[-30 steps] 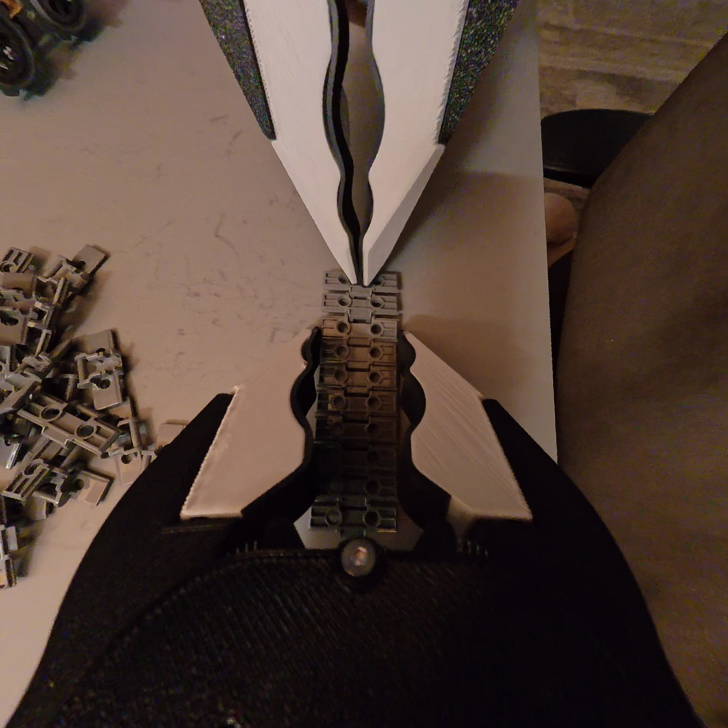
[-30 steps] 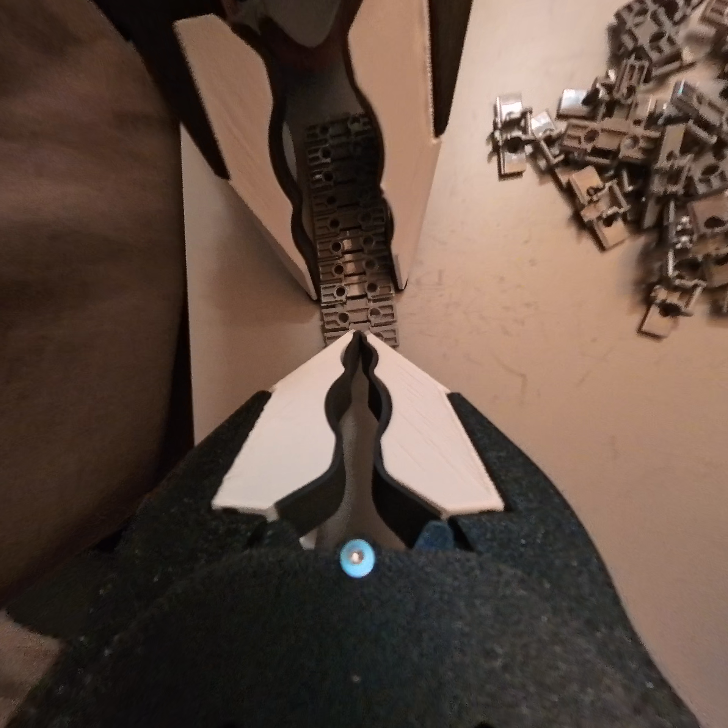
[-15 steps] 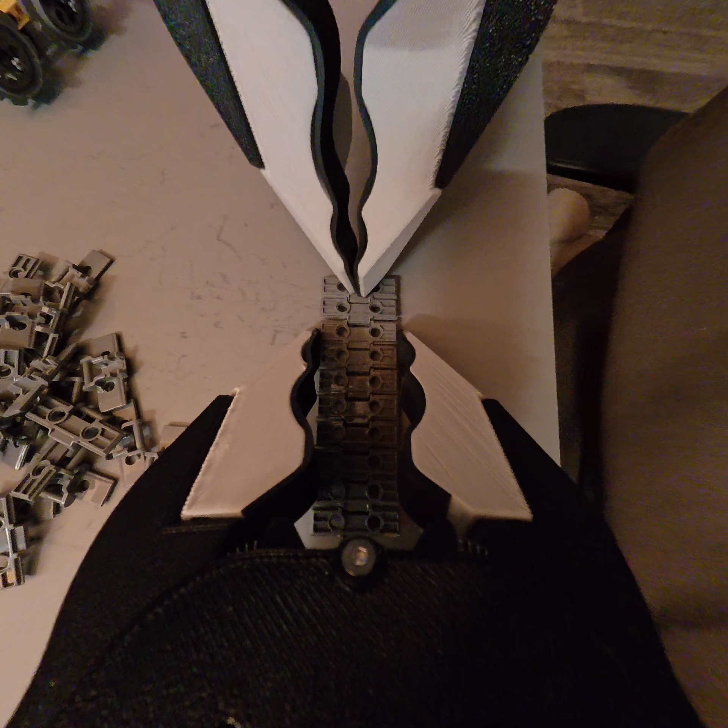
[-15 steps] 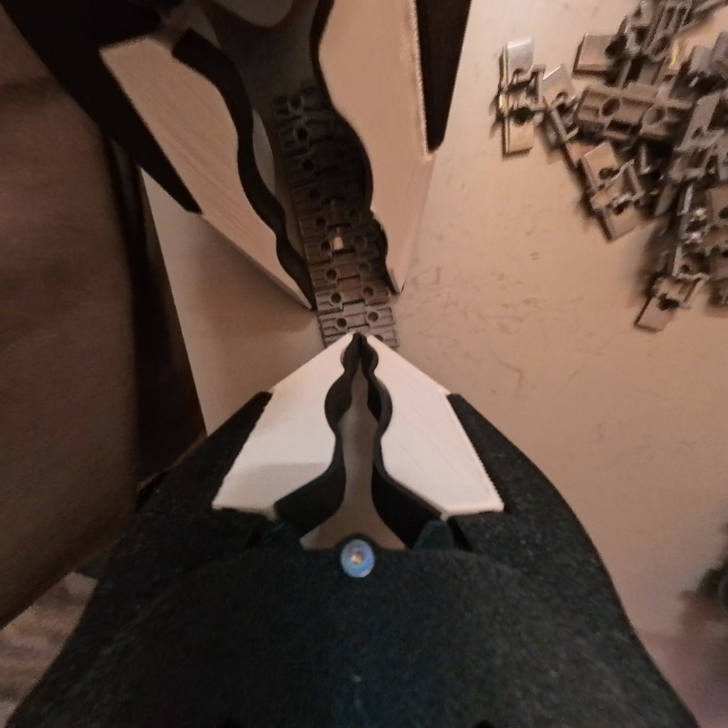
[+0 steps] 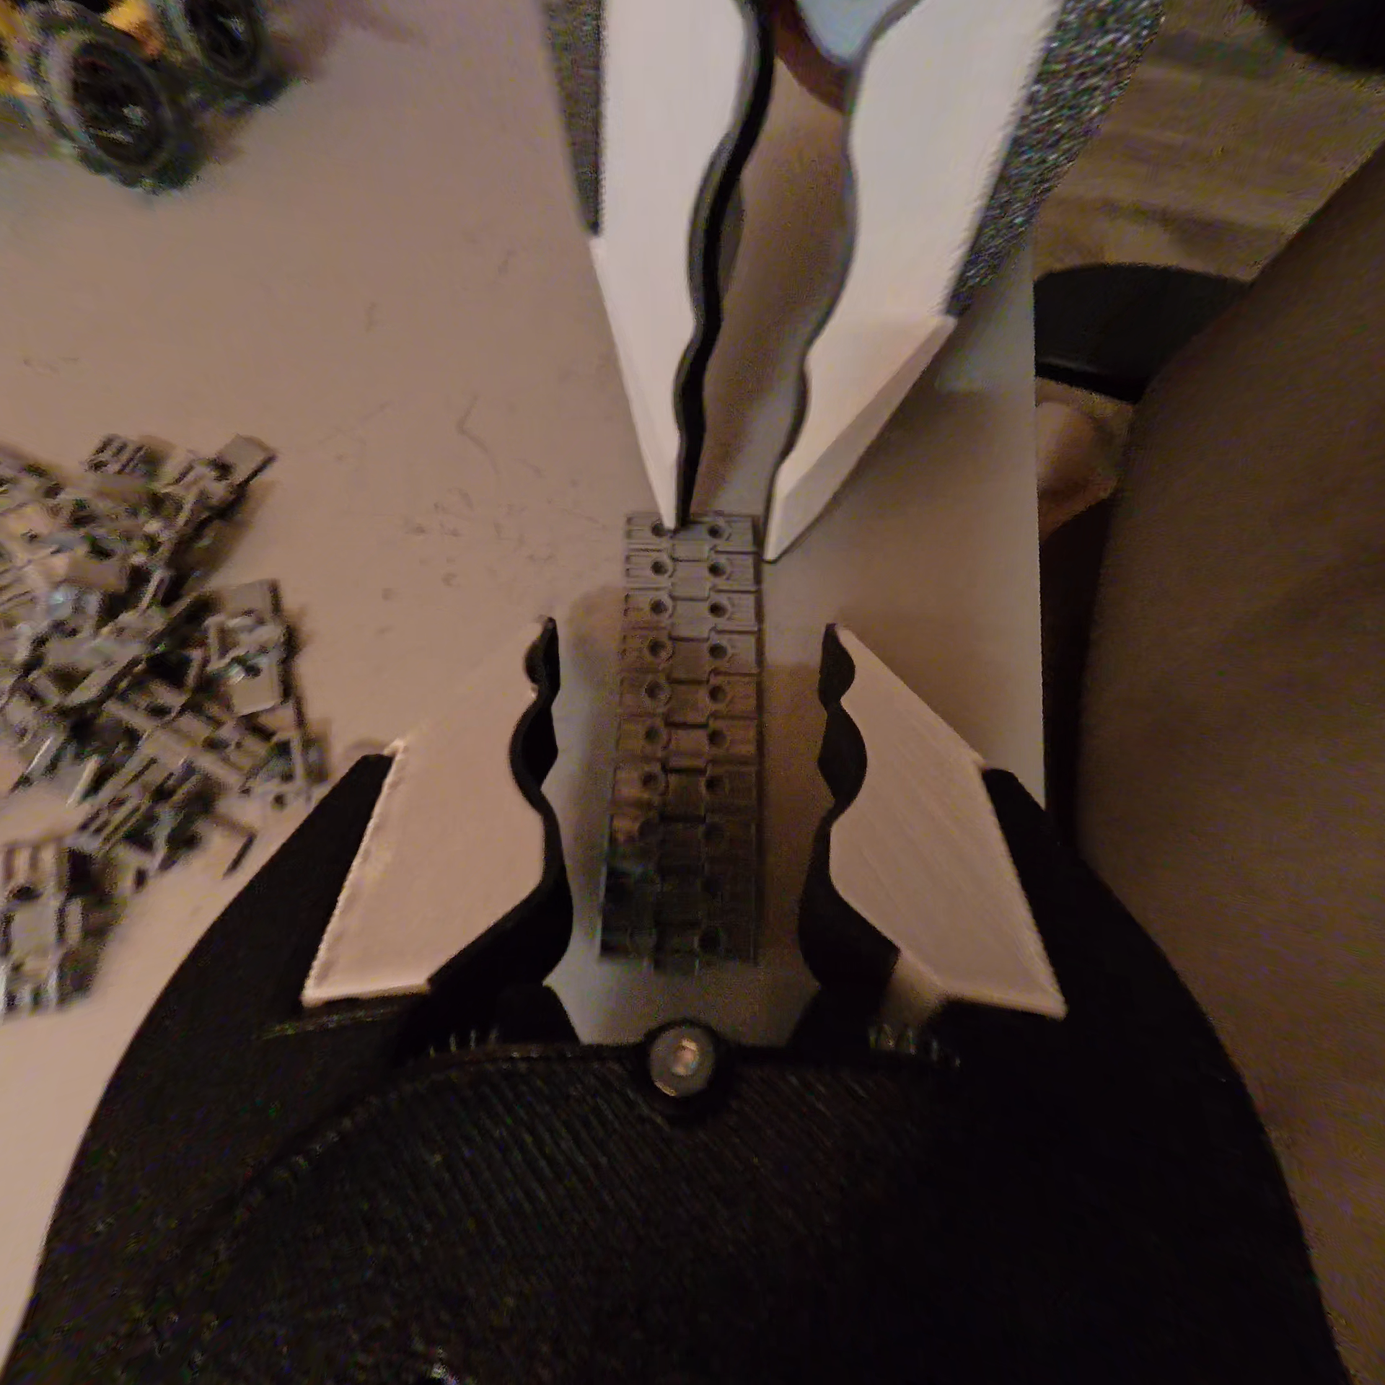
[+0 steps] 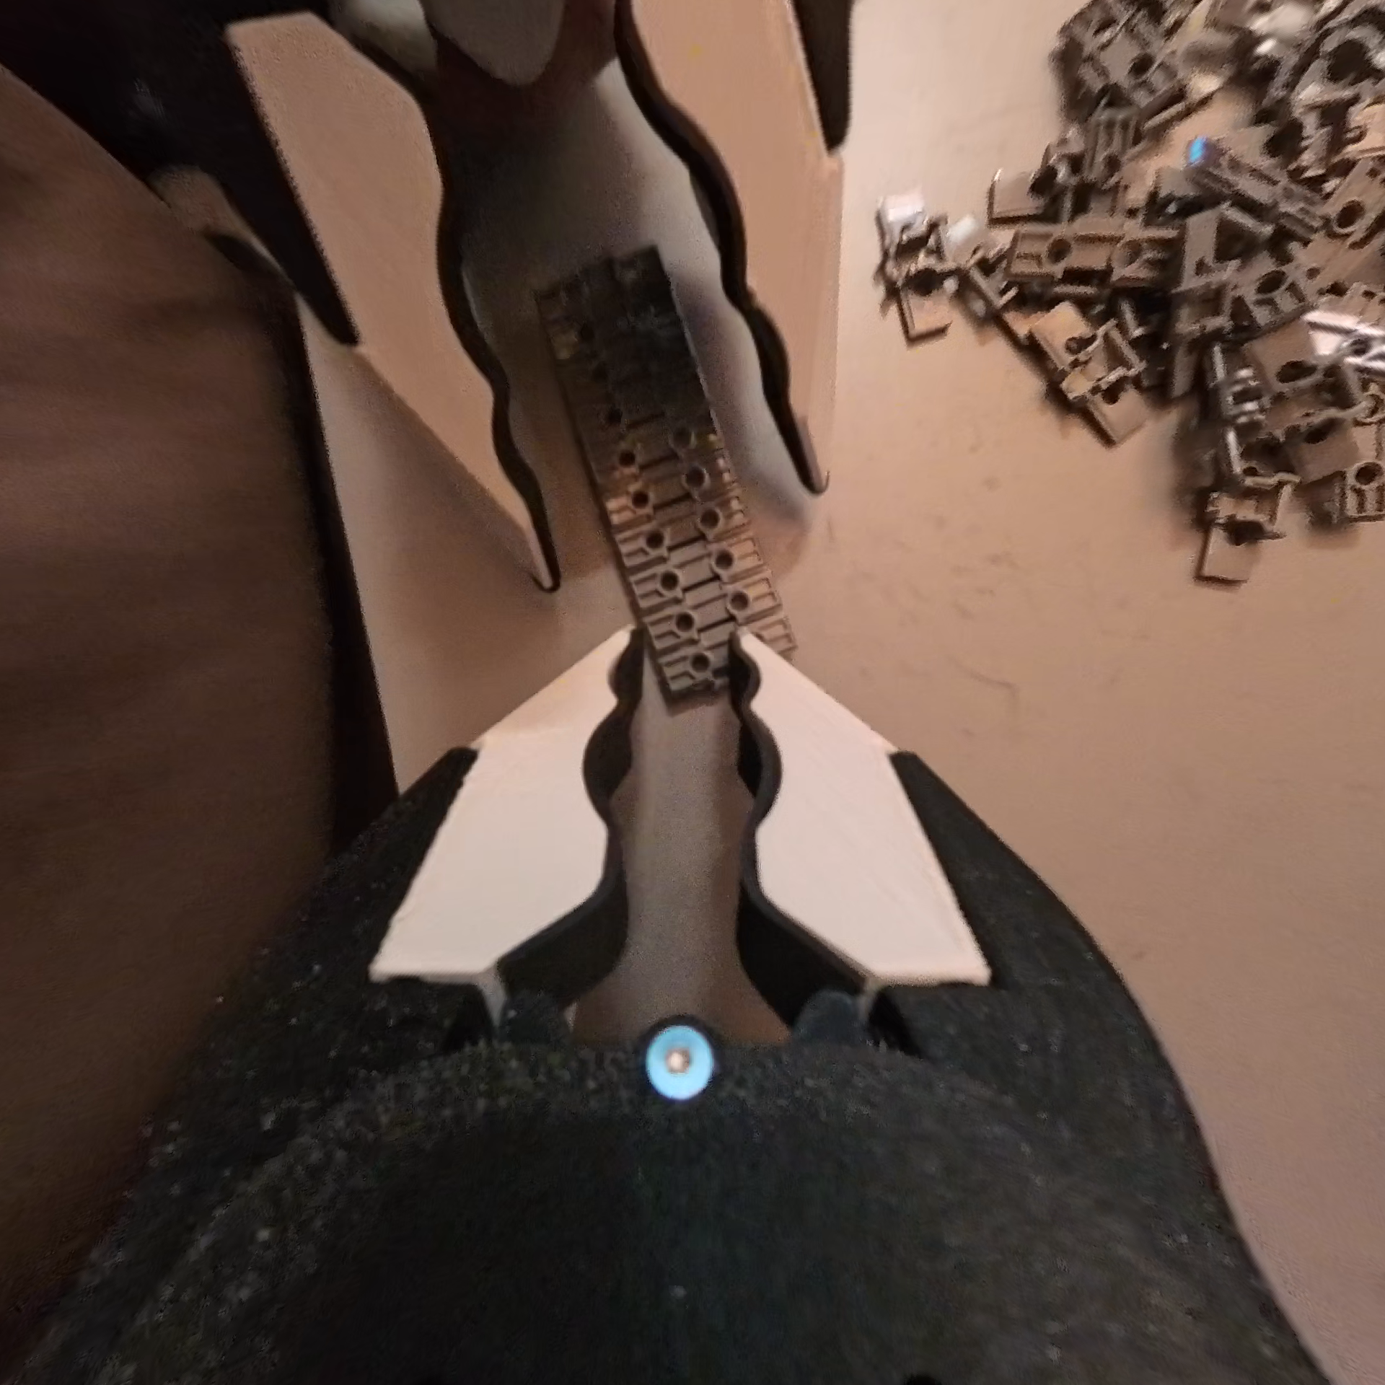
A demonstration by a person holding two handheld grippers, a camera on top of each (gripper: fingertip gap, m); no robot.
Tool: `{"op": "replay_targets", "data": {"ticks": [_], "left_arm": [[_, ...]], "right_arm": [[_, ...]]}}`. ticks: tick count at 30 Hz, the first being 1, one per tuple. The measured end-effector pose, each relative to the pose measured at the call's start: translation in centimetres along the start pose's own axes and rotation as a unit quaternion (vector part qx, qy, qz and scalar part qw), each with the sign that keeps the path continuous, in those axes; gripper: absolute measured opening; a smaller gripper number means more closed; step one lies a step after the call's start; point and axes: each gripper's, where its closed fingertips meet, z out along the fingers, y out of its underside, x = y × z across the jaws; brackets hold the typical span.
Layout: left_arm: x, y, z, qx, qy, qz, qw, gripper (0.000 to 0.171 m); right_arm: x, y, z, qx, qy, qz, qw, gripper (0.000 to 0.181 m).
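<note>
A grey chain of joined track links (image 5: 686,742) lies flat on the pale table (image 5: 337,337), close to its edge. My left gripper (image 5: 687,631) is open, with a finger on each side of the chain and a clear gap to it on both sides. My right gripper (image 6: 686,641) faces it from the far end and is open a little, its tips at the chain's last link (image 6: 693,667). The chain also shows in the right wrist view (image 6: 674,510), running between the fingers of the left gripper (image 6: 682,532). The right gripper also shows in the left wrist view (image 5: 723,536).
A pile of loose grey track links (image 5: 142,719) lies on the table to the left; it also shows in the right wrist view (image 6: 1199,315). Black toy wheels (image 5: 112,97) sit at the far left corner. The table edge (image 5: 1038,674) runs beside the chain, with a person's clothing (image 5: 1236,674) beyond it. The tips of both grippers are at nearly the same place.
My left gripper has opened and let go of the chain, which now lies on the table. My right gripper has gone from shut to slightly open at the chain's end.
</note>
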Motion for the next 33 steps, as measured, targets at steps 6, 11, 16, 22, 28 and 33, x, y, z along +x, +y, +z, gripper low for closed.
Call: {"op": "replay_targets", "data": {"ticks": [6, 11, 16, 22, 28, 33], "left_arm": [[-1.1, 1.3, -6.2, 0.065, -0.061, -0.072, 0.993, 0.066], [0.3, 2.4, -6.2, 0.077, -0.054, -0.087, 0.992, 0.064], [-0.3, 2.8, -5.3, 0.052, -0.078, -0.074, 0.993, 0.065], [0.0, 3.5, -4.6, 0.019, -0.079, -0.061, 0.995, 0.065], [-0.2, 3.3, -4.8, 0.028, -0.078, -0.068, 0.994, 0.06], [-0.1, 3.4, -4.5, 0.02, -0.074, -0.068, 0.995, 0.062]], "right_arm": [[0.8, -1.2, -2.2, 0.197, 0.05, 0.062, 0.977, 0.023], [2.0, -0.9, -3.1, 0.252, 0.118, 0.086, 0.957, 0.032], [2.1, -0.9, -2.4, 0.235, 0.119, 0.075, 0.962, 0.039], [1.0, -0.7, -1.1, 0.195, 0.113, 0.031, 0.974, 0.046], [0.5, -0.6, -0.6, 0.18, 0.11, 0.012, 0.977, 0.05], [0.4, -0.6, -0.8, 0.191, 0.078, 0.037, 0.978, 0.052]]}}
